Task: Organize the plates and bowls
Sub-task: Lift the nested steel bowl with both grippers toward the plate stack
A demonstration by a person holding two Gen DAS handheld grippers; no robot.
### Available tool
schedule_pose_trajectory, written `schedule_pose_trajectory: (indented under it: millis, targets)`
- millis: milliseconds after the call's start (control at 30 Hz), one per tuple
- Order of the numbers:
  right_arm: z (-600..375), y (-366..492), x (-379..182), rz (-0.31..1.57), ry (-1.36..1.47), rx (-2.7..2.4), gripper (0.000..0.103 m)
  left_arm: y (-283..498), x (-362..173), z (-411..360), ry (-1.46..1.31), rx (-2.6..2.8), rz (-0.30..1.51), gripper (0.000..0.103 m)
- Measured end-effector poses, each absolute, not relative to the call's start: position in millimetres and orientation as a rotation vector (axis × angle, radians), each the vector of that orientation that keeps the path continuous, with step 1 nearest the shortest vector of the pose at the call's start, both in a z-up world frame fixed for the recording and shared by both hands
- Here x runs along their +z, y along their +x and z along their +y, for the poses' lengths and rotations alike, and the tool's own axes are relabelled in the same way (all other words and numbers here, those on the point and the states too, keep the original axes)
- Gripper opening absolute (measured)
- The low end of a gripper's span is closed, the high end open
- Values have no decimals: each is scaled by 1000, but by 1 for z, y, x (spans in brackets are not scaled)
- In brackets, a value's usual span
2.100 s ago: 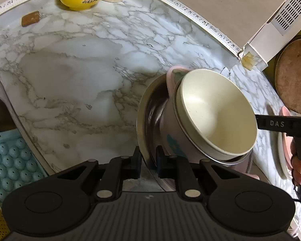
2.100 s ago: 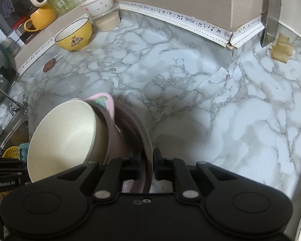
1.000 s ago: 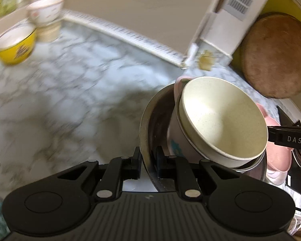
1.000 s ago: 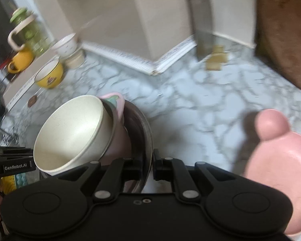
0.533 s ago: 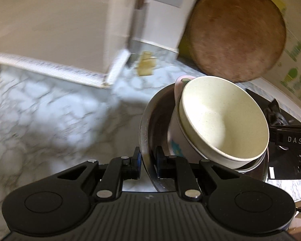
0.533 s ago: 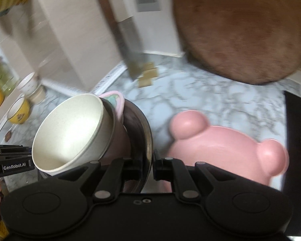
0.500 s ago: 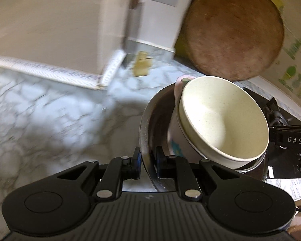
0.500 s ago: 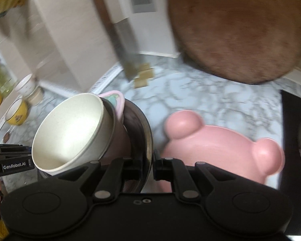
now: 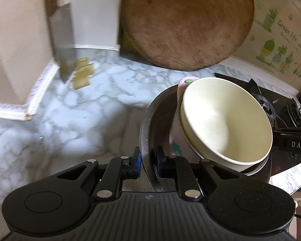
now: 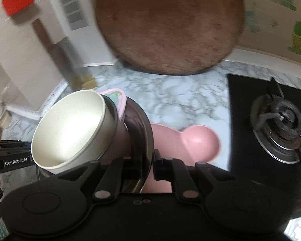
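Observation:
A steel bowl (image 9: 150, 124) (image 10: 144, 132) hangs above the marble counter, carried by its rim from two sides. Inside it lean a pink cup (image 9: 176, 138) (image 10: 118, 100) and a cream bowl (image 9: 224, 118) (image 10: 70, 128). My left gripper (image 9: 148, 162) is shut on the steel rim at one side. My right gripper (image 10: 148, 166) is shut on the opposite rim. A pink bear-shaped plate (image 10: 190, 142) lies on the counter just beyond the right gripper, partly hidden by the steel bowl.
A round wooden board (image 9: 186, 22) (image 10: 166, 26) leans on the back wall. A cleaver (image 9: 63, 40) hangs by the wall corner, with yellow blocks (image 9: 82, 74) below it. A black gas hob (image 10: 277, 120) lies to the right. A red scoop (image 10: 16, 0) hangs top left.
Both grippers have carried the steel bowl stack sideways along the counter, away from the yellow bowl, toward the wooden board and hob. The pink plate now lies under the stack's edge.

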State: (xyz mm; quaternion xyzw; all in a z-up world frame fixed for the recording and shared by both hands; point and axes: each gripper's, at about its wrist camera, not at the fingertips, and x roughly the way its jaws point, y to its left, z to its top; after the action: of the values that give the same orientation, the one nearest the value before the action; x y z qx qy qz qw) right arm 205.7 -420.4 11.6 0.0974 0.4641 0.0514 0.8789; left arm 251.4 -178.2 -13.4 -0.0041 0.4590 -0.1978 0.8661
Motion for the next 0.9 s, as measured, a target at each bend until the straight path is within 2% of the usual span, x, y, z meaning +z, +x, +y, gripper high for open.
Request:
schedule_pose_trajectory:
  millis: [333,900]
  targets:
    - [-454,207,-12,977,231,44,10,268,-35,-216,37,-451,993,14]
    - [-464,211,-40,1008,259,35,11,271,-56,-229,88,-444,998,14]
